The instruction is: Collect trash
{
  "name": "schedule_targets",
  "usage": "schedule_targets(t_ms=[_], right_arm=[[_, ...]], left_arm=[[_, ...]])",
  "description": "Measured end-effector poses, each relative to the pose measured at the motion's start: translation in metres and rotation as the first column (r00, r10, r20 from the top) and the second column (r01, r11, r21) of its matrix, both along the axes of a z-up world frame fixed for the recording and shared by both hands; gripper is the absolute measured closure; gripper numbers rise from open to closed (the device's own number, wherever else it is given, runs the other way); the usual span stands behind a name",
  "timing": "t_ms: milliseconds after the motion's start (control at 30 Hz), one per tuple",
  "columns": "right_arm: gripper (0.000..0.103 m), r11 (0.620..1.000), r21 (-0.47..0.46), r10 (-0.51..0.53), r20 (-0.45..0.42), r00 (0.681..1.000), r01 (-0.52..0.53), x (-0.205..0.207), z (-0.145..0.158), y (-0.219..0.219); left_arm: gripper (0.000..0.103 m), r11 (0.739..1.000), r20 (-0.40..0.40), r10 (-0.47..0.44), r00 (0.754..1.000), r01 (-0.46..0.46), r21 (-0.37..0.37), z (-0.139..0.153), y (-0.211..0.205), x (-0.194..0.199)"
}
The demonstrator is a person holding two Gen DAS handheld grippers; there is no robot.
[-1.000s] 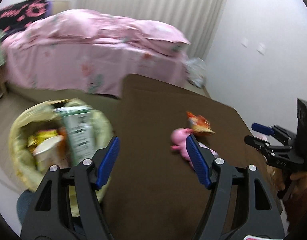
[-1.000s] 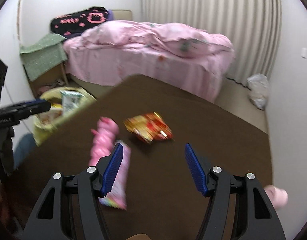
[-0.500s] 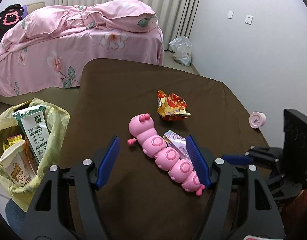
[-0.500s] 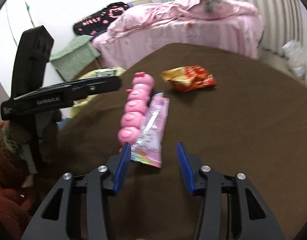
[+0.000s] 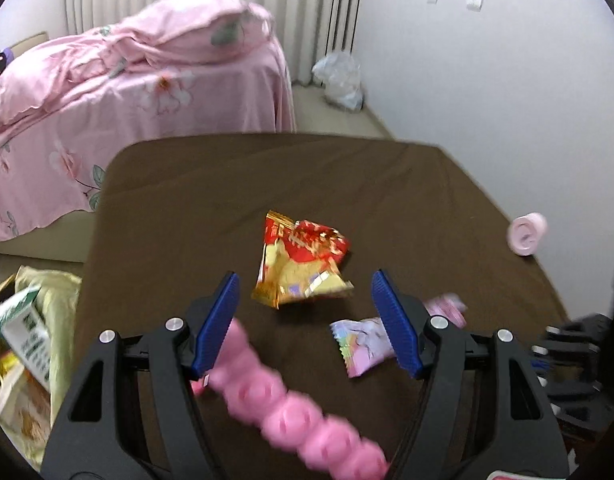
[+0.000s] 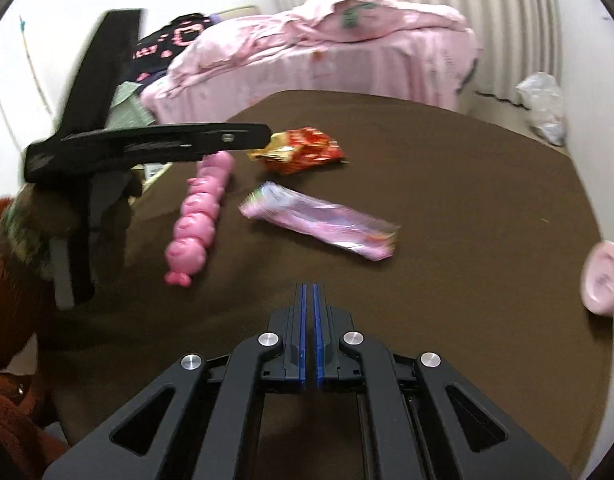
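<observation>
Wrapper (image 5: 303, 266), red-gold and crinkly, lies on the brown surface (image 5: 407, 184) just ahead of the left gripper (image 5: 305, 322), fingers wide apart, empty. Likely featherlight and slippery; best pinched at a crimped edge. Right gripper (image 6: 309, 336) is closed on nothing.

Ahead of the left gripper (image 5: 305, 320), between its blue ribbed pads (image 5: 217, 320), lies a red and gold snack wrapper (image 5: 303, 262) on the dark brown tablecloth (image 5: 267, 176). Beside its right pad is a pale pink and lilac wrapper (image 5: 359, 344) with a rainbow-striped end; below its pads, a bright pink caterpillar toy (image 5: 291, 416). Far left sits a pale yellow trash bag (image 5: 61, 292); beyond, pink floral bedding (image 5: 107, 92).
</observation>
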State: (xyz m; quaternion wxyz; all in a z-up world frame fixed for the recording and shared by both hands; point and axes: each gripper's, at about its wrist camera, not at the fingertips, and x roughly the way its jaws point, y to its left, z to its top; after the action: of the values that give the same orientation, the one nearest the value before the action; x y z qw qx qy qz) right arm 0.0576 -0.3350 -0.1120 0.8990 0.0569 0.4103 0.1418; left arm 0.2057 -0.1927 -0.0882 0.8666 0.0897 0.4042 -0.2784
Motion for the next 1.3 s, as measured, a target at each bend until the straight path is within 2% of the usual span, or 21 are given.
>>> schedule_targets(t_ms=[133,167,200,233,267,300,333,400,467,533,700,933,1000,1133,1300], right_arm=[[0.097,0.998,-0.031,-0.056,0.007,0.998,0.056,-0.013,-0.001,-0.016],[0.093,0.997,-0.035,-0.066,0.013,0.998,0.066,-0.015,-0.001,-0.019],[0.086,0.997,-0.038,-0.070,0.024,0.997,0.071,-0.016,-0.001,-0.023],[0.063,0.996,-0.039,-0.073,0.036,0.997,0.074,-0.018,-0.002,-0.027],[0.047,0.997,-0.033,-0.073,0.045,0.996,0.075,-0.018,-0.002,-0.028],[0.047,0.998,-0.004,-0.063,0.060,0.996,0.063,-0.020,-0.001,-0.031],[0.047,0.999,0.028,-0.045,0.074,0.996,0.043,-0.020,0.001,-0.033],[0.047,0.999,0.040,-0.019,0.045,0.999,0.017,-0.016,0.000,-0.034],[0.047,1.000,0.015,0.009,0.021,1.000,-0.010,-0.013,0.000,-0.031],[0.047,1.000,-0.022,-0.001,0.043,0.999,0.002,-0.013,0.002,-0.028],[0.047,0.997,-0.068,-0.030,0.032,0.999,0.032,-0.003,0.001,-0.025],[0.047,0.978,-0.208,-0.030,-0.023,0.999,0.024,0.021,-0.007,-0.019],[0.047,0.980,-0.199,-0.002,0.000,1.000,0.002,0.027,-0.004,-0.016],[0.047,0.982,-0.170,0.087,0.050,0.995,-0.077,0.044,0.003,-0.006],[0.047,0.961,-0.213,0.190,0.047,0.981,-0.176,0.067,-0.005,0.013]], left_arm=[[0.038,0.997,-0.071,0.044,0.997,-0.039,0.074,-0.018,-0.017,0.029],[0.039,0.995,-0.087,0.050,0.995,-0.042,0.088,-0.021,-0.019,0.033],[0.046,0.994,-0.102,0.055,0.993,-0.045,0.098,-0.025,-0.021,0.036],[0.052,0.993,-0.113,0.059,0.992,-0.047,0.107,-0.028,-0.023,0.038],[0.056,0.992,-0.104,0.064,0.993,-0.053,0.110,-0.027,-0.023,0.038],[0.061,0.993,-0.097,0.063,0.993,-0.053,0.102,-0.026,-0.021,0.036],[0.061,0.995,-0.095,0.056,0.994,-0.047,0.092,-0.024,-0.020,0.034],[0.061,0.996,-0.075,0.048,0.996,-0.042,0.084,-0.019,-0.018,0.028],[0.061,0.997,-0.052,0.036,0.998,-0.032,0.072,-0.012,-0.015,0.019],[0.061,0.999,-0.044,0.027,0.999,-0.025,0.048,-0.005,-0.010,0.011],[0.061,1.000,-0.029,0.010,1.000,-0.010,-0.013,0.013,0.004,-0.016],[0.061,0.994,-0.052,0.056,0.997,-0.061,-0.093,0.022,0.047,-0.063],[0.061,0.990,-0.066,0.080,0.995,-0.087,-0.108,0.021,0.060,-0.070],[0.061,0.989,-0.061,0.109,0.992,-0.114,-0.091,0.019,0.080,-0.081],[0.060,0.983,-0.081,0.151,0.985,-0.158,-0.097,0.016,0.108,-0.088]])
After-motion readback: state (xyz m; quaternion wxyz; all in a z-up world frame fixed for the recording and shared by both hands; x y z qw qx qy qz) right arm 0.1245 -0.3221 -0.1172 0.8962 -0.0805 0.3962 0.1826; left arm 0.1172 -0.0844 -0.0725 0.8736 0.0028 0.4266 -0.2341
